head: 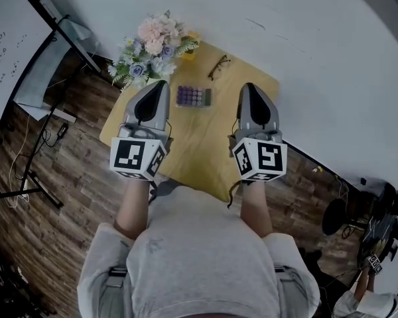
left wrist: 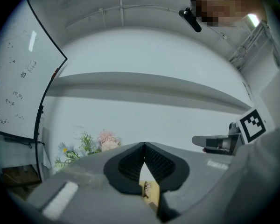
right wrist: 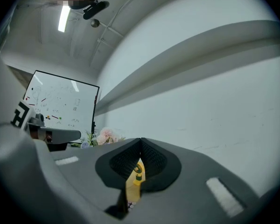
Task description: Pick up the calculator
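Though apart — calculator (head: 194, 97) between hand-held grippers (head: 160, 86) (head: 247, 87)

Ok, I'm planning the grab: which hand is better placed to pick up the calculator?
Left, probably. The calculator lies on the table between both, but nearer the left tongs than the right tongs. Both are shut and empty, so either must open first.

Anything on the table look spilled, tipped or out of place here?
Nothing stands out: the calculator lies flat on the table, and the glasses and flowers rest near its far edge.
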A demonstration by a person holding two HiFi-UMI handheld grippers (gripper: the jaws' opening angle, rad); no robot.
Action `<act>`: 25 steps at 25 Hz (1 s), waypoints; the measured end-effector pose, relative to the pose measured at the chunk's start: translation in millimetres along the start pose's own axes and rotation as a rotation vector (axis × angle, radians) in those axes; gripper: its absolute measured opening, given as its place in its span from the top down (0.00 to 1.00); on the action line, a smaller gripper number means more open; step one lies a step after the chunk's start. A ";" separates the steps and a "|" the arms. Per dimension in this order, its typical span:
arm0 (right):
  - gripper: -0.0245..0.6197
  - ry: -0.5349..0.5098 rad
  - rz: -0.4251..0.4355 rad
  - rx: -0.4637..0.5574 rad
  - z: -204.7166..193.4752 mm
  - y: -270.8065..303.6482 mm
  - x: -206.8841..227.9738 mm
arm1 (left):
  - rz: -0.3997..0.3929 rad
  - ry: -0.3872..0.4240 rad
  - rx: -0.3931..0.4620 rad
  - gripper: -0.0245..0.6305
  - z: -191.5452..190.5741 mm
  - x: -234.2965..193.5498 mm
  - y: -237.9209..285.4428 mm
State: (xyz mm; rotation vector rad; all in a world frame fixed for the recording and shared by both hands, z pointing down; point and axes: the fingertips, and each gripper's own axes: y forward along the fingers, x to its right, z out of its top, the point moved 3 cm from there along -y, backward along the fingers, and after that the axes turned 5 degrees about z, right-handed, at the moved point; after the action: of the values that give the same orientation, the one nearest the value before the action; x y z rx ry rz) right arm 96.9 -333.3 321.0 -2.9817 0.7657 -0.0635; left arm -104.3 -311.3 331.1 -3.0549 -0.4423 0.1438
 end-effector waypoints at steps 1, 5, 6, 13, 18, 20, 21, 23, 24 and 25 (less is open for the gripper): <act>0.96 0.007 0.004 -0.018 -6.1 3.9 1.2 | 0.003 -0.004 -0.019 0.95 -7.0 -1.5 3.4; 0.96 0.046 0.017 -0.106 -35.9 16.7 5.2 | 0.024 -0.021 -0.109 0.95 -39.3 -9.3 13.7; 0.96 0.056 0.019 -0.130 -43.9 19.3 5.7 | 0.031 -0.026 -0.133 0.95 -47.6 -11.7 15.3; 0.96 0.137 0.041 -0.309 -101.5 34.1 4.2 | 0.067 -0.081 -0.326 0.95 -111.8 -27.2 22.6; 0.96 0.218 0.030 -0.439 -145.7 40.7 7.1 | 0.071 -0.142 -0.449 0.95 -155.8 -34.3 32.0; 0.95 0.258 0.025 -0.488 -163.4 42.9 9.4 | 0.073 -0.174 -0.496 0.95 -173.0 -36.8 36.3; 0.94 0.277 0.022 -0.512 -172.1 44.2 11.1 | 0.072 -0.194 -0.519 0.95 -181.8 -37.6 39.0; 0.93 0.306 0.018 -0.561 -189.2 46.9 14.5 | 0.062 -0.235 -0.569 0.92 -199.5 -38.1 44.4; 0.92 0.316 0.017 -0.584 -197.3 48.2 15.9 | 0.056 -0.252 -0.593 0.91 -208.0 -38.0 46.9; 0.91 0.324 0.017 -0.606 -205.0 49.6 17.1 | 0.050 -0.264 -0.616 0.89 -215.7 -37.8 49.1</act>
State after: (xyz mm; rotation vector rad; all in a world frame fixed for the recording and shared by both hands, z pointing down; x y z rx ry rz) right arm 76.7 -395.2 522.4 -3.5905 0.9936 -0.3884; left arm -105.2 -377.2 545.6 -3.6704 -0.5008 0.5062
